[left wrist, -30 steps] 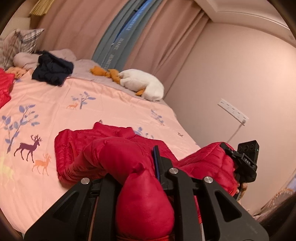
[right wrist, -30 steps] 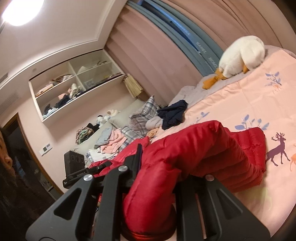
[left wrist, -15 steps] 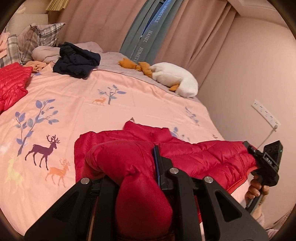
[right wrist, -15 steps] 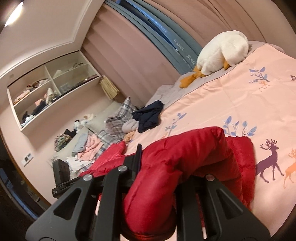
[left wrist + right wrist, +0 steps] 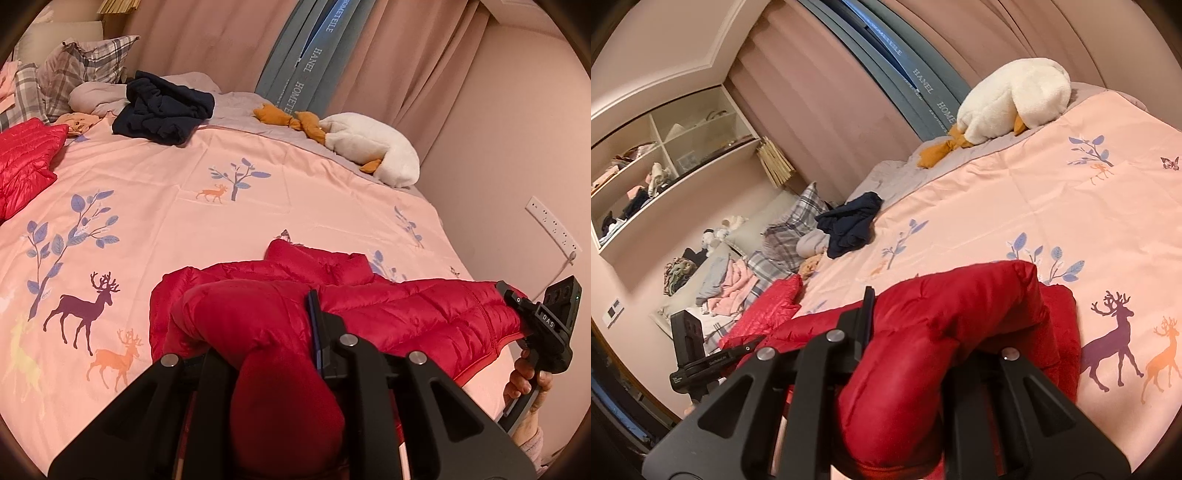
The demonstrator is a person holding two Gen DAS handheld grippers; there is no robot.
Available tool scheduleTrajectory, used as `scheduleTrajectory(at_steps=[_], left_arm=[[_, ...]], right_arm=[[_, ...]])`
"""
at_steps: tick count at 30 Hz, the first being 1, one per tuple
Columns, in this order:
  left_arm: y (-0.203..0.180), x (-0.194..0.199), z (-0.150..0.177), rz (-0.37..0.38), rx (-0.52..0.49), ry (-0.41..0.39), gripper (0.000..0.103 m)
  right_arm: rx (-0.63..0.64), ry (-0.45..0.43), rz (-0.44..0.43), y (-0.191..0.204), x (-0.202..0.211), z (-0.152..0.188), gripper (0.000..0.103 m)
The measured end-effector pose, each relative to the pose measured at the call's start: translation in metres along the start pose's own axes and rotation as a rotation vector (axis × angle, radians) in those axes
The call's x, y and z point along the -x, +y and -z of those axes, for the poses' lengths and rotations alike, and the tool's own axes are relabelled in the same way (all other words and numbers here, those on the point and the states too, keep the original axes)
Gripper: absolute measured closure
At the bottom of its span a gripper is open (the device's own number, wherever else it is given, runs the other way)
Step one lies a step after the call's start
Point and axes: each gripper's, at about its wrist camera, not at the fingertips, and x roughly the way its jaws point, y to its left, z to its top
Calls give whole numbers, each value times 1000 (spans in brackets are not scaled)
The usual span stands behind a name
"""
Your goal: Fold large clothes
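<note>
Item: red puffer jacket [image 5: 424,314], quilted, lying at the near edge of the pink printed bedspread [image 5: 166,206], one puffy fold carried forward over the layer beneath. Left gripper [image 5: 284,332]: clenched on a thick bunch of the jacket. Right gripper [image 5: 912,332]: likewise clamped on a padded roll of it. Handling, as judged: lower both held ends together and level, lay the fold edge square on the layer beneath, press the air out before letting go, since the filling looks springy and likely to bounce open. Obscured: gripper fingertips buried in fabric; the jacket's sleeves and collar not distinguishable; its near hem cut off below both views. Second red garment [image 5: 26,155] at far left, partly cropped, relation to this jacket unclear
</note>
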Motion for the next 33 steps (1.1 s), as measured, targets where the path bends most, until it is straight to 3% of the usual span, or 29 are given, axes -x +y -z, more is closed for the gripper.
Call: scheduleTrajectory(at_steps=[33], left_arm=[[2,-63,-14,-103,-45,76,86]], right_arm=[[-51,53,85,-34,-55,-9,89]])
